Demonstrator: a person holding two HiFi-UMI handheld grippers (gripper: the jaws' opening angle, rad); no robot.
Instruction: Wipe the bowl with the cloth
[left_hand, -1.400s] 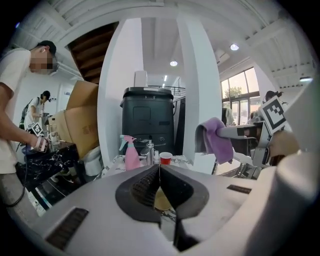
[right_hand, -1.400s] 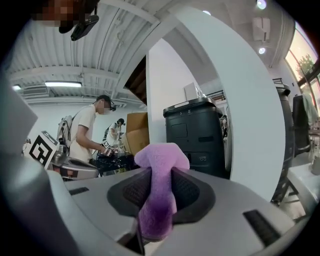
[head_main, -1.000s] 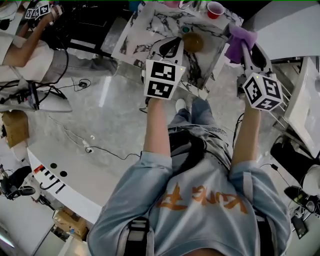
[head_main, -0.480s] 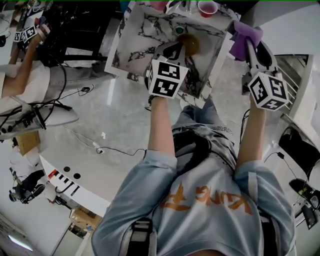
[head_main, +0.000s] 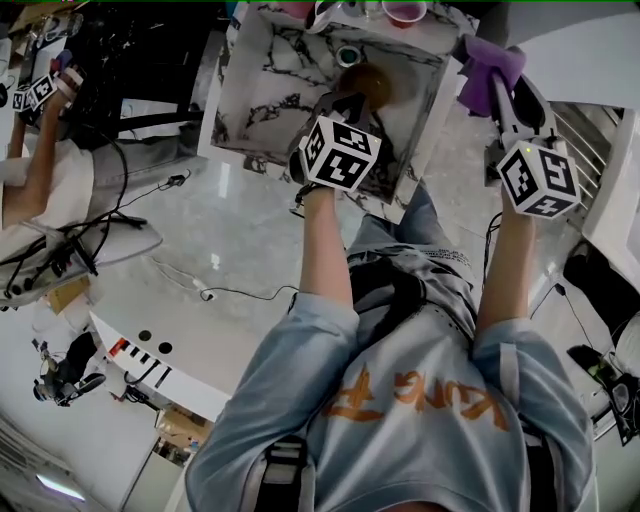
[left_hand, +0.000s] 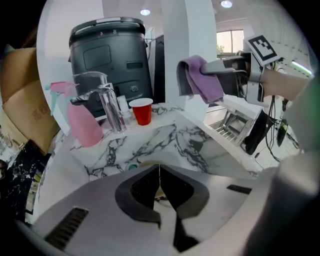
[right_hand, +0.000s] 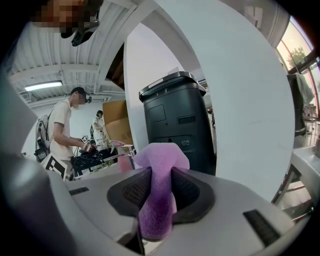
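Note:
A brown bowl (head_main: 368, 82) sits in the marble sink (head_main: 265, 95), near a green drain ring (head_main: 347, 56). My left gripper (head_main: 348, 102) hangs over the sink just on my side of the bowl. Its jaws are shut, tips together, with nothing between them (left_hand: 159, 171). My right gripper (head_main: 492, 88) is held up to the right of the sink, past its right rim. It is shut on a purple cloth (head_main: 485, 62), which bulges out between the pads (right_hand: 160, 165). In the left gripper view the cloth (left_hand: 200, 77) hangs high above the counter.
A faucet (left_hand: 107, 100), a pink spray bottle (left_hand: 82, 122) and a red cup (left_hand: 142, 111) stand along the sink's back edge. A black bin (left_hand: 110, 50) is behind them. A dish rack (left_hand: 235, 125) lies to the right. Another person (head_main: 40, 150) works at the left.
My left gripper has dropped toward the sink and now points more steeply down near the bowl. My right gripper has shifted a little with the cloth still in it.

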